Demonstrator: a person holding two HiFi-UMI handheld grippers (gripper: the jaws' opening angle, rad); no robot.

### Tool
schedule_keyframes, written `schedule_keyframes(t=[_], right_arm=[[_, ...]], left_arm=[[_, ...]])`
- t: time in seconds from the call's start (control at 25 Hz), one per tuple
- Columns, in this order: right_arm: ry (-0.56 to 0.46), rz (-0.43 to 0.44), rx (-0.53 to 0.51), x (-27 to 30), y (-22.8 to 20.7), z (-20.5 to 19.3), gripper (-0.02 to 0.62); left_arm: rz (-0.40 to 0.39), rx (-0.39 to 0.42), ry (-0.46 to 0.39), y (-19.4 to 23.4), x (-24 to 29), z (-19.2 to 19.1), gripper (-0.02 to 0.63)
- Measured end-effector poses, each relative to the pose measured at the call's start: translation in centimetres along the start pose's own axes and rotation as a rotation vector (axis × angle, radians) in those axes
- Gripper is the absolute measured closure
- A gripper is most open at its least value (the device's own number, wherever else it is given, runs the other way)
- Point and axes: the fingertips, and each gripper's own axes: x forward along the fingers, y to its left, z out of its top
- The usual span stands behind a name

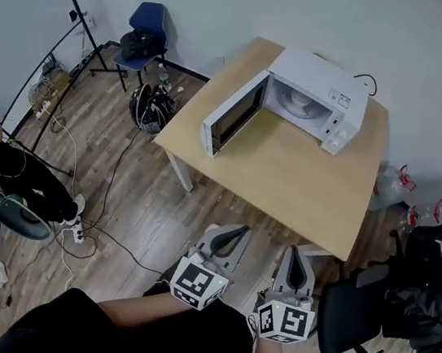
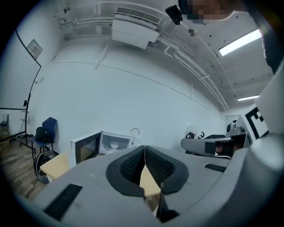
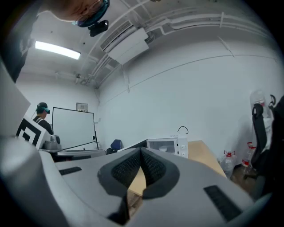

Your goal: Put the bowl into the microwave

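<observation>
A white microwave [image 1: 311, 95] stands at the far end of the wooden table [image 1: 302, 184] with its door [image 1: 232, 116] swung open to the left. A white bowl [image 1: 302, 100] sits inside its cavity. The left gripper view also shows the microwave [image 2: 100, 144] and the bowl [image 2: 114, 145], and so does the right gripper view, microwave [image 3: 166, 145] and bowl [image 3: 163, 148]. My left gripper [image 1: 242, 231] and right gripper [image 1: 296, 251] hang side by side off the table's near edge, well short of the microwave. Both point toward it with jaws closed together and nothing between them.
A black office chair [image 1: 356, 315] stands close on my right. A blue chair [image 1: 147, 29] and a dark bag [image 1: 150, 108] are left of the table, beside a whiteboard [image 1: 23, 10]. A seated person [image 1: 7, 173] and floor cables [image 1: 105, 236] are at the left; water bottles [image 1: 401, 182] on the right.
</observation>
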Motion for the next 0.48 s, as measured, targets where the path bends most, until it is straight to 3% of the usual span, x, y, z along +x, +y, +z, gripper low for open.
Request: schedule_keyframes(t=[0.2, 0.48], right_arm=[[-0.005, -0.038, -0.047, -5.0, 0.6, -0.6, 0.535], [0.029, -0.069, -0.142, -7.3, 0.4, -1.3, 0.535]], left_arm=[[0.004, 0.011, -0.014, -3.7, -3.0, -0.9, 0.592], [-0.040, 0.097, -0.032, -6.1, -3.8, 0.0, 0.591]])
